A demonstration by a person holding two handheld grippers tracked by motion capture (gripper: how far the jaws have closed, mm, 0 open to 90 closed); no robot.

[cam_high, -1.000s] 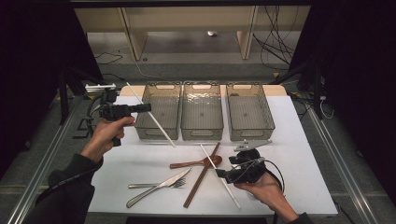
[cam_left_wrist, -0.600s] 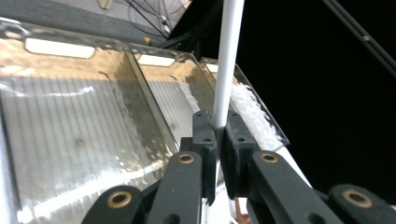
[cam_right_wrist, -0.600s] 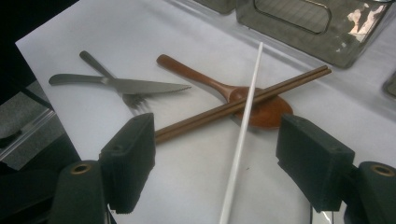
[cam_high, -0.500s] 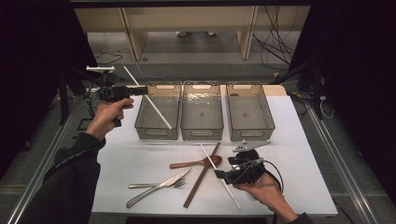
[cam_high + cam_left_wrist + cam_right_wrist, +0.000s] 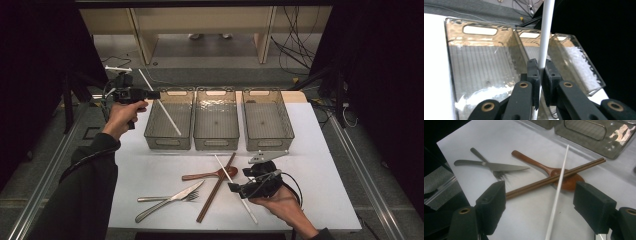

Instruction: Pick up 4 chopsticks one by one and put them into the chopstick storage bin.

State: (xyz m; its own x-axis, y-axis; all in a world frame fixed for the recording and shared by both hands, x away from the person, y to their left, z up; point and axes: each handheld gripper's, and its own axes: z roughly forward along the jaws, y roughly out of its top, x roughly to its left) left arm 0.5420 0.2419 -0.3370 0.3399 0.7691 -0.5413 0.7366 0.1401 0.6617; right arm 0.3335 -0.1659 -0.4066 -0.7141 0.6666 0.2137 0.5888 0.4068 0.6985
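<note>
In the high view, the left gripper (image 5: pixel 153 94) is hovering at the near-left corner of the left bin (image 5: pixel 169 141), pinching a white stick (image 5: pixel 167 111) that is slanting down over that bin. Two more bins, the middle bin (image 5: pixel 216 141) and the right bin (image 5: pixel 269 141), are standing beside it in a row on the white surface (image 5: pixel 320 165). Nearer the person, the right gripper (image 5: pixel 236 188) is resting low over a second white stick (image 5: pixel 235 182), which is lying across brown chopsticks (image 5: pixel 214 192) and a wooden spoon (image 5: pixel 210 174). A knife (image 5: pixel 167 201) and fork (image 5: pixel 162 198) are lying crossed to the left of these.

In the left gripper view, the jaws are pressing together on the white stick (image 5: pixel 545 35), gripping it partway along its length, so a long end is standing up past the pads while the rest is running down behind them. The left bin (image 5: pixel 481 62) is lying below, looking empty.

In the right gripper view, the jaws are standing spread wide, with the second white stick (image 5: pixel 557 192) running between them but touching neither pad. It is crossing over the chopsticks (image 5: pixel 554 178) and the bowl of the spoon (image 5: pixel 571 178); the knife (image 5: pixel 499 166) and fork (image 5: pixel 486 161) are lying farther off.

Judging from their look, both sticks are light, thin, stiff and smooth, so they are likely to swivel or slip in a pinch. Taking hold near the middle, square across the pads, should be keeping them from tipping; the one on the surface is resting raised on the chopsticks, which is leaving some room beneath it for a pad.
</note>
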